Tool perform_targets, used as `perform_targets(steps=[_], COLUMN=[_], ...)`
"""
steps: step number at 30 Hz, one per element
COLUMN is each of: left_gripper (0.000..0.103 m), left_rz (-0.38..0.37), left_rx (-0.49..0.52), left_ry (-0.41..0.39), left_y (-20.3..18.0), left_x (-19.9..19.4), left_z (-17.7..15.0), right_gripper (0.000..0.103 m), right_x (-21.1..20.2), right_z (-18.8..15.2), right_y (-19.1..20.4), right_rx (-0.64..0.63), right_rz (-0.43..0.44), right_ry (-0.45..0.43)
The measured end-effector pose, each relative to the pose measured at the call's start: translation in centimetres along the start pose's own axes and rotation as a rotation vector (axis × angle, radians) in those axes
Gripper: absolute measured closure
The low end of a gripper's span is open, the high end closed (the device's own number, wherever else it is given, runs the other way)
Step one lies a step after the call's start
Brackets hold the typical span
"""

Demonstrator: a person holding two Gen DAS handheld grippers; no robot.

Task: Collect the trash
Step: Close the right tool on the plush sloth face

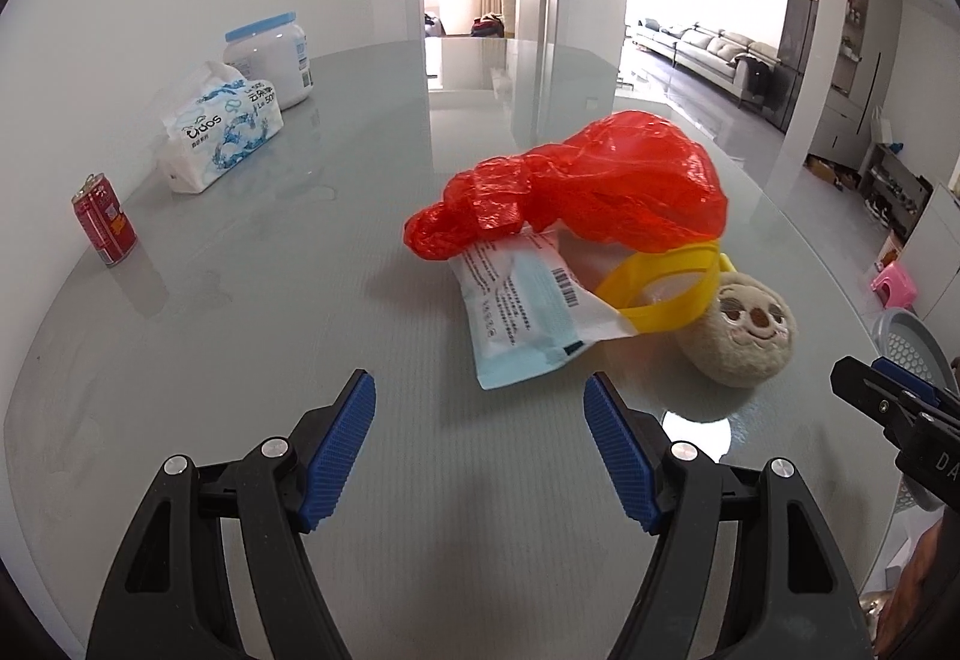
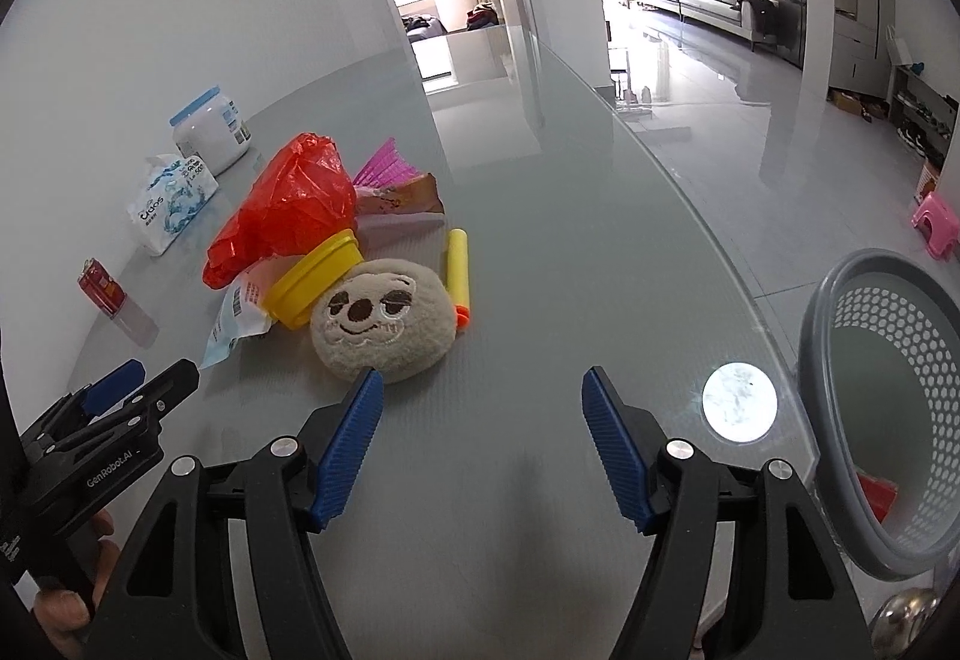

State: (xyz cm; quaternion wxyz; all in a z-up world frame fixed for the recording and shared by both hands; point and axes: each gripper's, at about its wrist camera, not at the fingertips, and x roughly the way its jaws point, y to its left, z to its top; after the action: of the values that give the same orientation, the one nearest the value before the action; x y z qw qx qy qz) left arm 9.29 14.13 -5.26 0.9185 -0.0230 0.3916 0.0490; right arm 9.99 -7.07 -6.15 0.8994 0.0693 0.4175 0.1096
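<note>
Both grippers hover with jaws wide, holding nothing: left gripper (image 1: 480, 408) just short of the blue-white wrapper (image 1: 519, 312) under the red bag (image 1: 588, 186), right gripper (image 2: 483, 402) beside the plush toy (image 2: 384, 324). Pinching the wrapper's free corner low against the counter (image 1: 240, 312) should work best; the grey basket (image 2: 840, 294) waits to the right.

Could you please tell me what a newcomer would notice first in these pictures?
A crumpled red plastic bag lies mid-table over a light-blue printed packet and a yellow plastic cup. Beside them rests a beige plush sloth face. Both claws, left and right, are open and empty.
</note>
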Motion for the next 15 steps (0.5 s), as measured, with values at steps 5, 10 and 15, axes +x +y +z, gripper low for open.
perform_targets(steps=[5, 10, 15], left_gripper=[0.032, 0.032, 0.032], left_rz=[0.000, 0.004, 0.000], left_rx=[-0.006, -0.025, -0.048], left_ry=[-0.016, -0.019, -0.009], left_y=[0.4, 0.8, 1.7], left_x=[0.8, 1.6, 2.4], left_z=[0.5, 0.6, 0.8], right_gripper=[0.031, 0.031, 0.026], right_x=[1.3, 2.9, 4.0], right_z=[0.3, 0.7, 0.8], right_y=[1.1, 2.4, 3.6], right_rx=[-0.032, -0.074, -0.108], right_rz=[0.024, 0.034, 0.027], right_ry=[0.006, 0.033, 0.037])
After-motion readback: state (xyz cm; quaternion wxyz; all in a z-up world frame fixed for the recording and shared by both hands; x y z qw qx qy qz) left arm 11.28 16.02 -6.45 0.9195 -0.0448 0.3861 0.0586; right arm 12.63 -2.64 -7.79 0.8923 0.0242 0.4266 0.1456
